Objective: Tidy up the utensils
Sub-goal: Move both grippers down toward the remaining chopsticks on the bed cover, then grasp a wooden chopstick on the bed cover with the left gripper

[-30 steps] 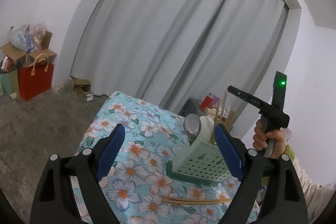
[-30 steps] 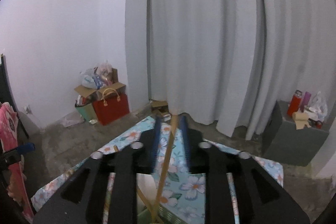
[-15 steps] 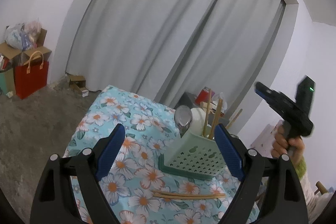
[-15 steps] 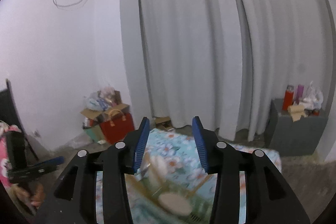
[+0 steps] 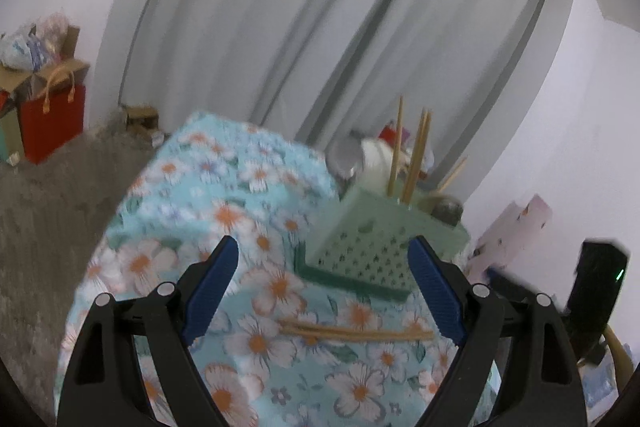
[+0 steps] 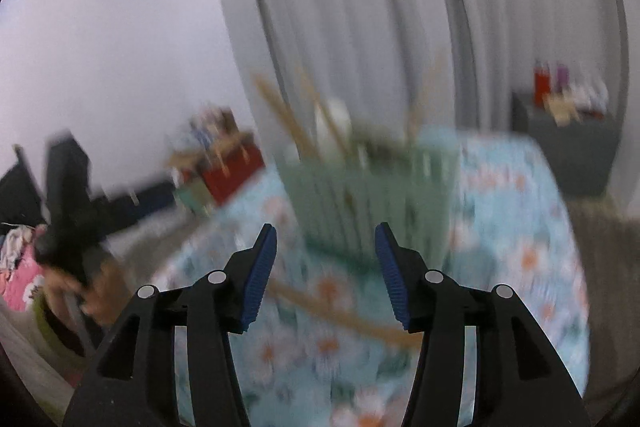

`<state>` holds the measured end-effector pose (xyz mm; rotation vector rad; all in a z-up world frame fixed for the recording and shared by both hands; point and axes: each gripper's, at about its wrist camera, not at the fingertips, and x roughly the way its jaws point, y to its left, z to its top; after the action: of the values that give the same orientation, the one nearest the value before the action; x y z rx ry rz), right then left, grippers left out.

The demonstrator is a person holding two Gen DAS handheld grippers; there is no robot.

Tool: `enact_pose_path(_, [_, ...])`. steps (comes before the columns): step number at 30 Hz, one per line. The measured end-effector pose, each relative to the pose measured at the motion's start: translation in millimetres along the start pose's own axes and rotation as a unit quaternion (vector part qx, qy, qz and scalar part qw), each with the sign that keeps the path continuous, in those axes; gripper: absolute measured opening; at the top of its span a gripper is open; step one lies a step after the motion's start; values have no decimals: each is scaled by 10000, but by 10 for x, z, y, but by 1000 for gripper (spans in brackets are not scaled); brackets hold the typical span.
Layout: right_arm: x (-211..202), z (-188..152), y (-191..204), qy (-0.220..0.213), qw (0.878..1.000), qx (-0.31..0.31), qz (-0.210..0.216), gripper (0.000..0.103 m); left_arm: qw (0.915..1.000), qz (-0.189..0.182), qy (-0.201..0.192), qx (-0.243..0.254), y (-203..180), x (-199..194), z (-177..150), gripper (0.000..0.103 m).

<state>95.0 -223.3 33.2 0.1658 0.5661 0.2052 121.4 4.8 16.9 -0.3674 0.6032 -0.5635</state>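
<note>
A grey curtain [image 5: 320, 27] fills the background from ten to two o'clock in the left wrist view. Below it, the surface [image 5: 224, 195] wears a blue cloth printed with white and orange flowers. A red bag [image 5: 50, 119] with cardboard boxes sits on the floor at nine o'clock.

The green perforated basket [image 5: 360, 239] stands on the surface, just past centre toward two o'clock. Upright chopsticks [image 5: 416, 155], a white spoon [image 5: 376, 163] and a metal spoon [image 5: 342, 157] rise from it. A loose pair of chopsticks [image 5: 356, 333] lies flat on the cloth at five o'clock of the basket, near its base, between the left gripper's blue pads.

The left gripper [image 5: 324, 287] is released, its jaws spread wide and holding nothing. The right gripper [image 6: 326, 275], seen in a blurred right wrist view, is likewise released and empty, aimed at the basket [image 6: 368, 195] at twelve o'clock, with the flat chopsticks [image 6: 344, 315] beneath it.
</note>
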Motion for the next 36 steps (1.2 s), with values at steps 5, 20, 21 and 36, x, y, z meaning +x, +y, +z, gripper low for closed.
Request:
enact_pose_path(5, [305,-469,3,684,9967,380,-231,49,9956,-172,814,-438,56,314,-225,77])
enact_pose_path(20, [273,-699,-53,725,9945,723,-203,49,9158,-826,2204,-3253,661,1076,-789,36])
enact_pose_path(21, [283,-715,-71,739,9941,774,-176,49,9133,-861,2168,-3339,681,1078,-798,35])
enact_pose_path(36, [295,-735,-118,769,9929,899,-75,48,8979,-744,2053,-3823,832,929,-868,8])
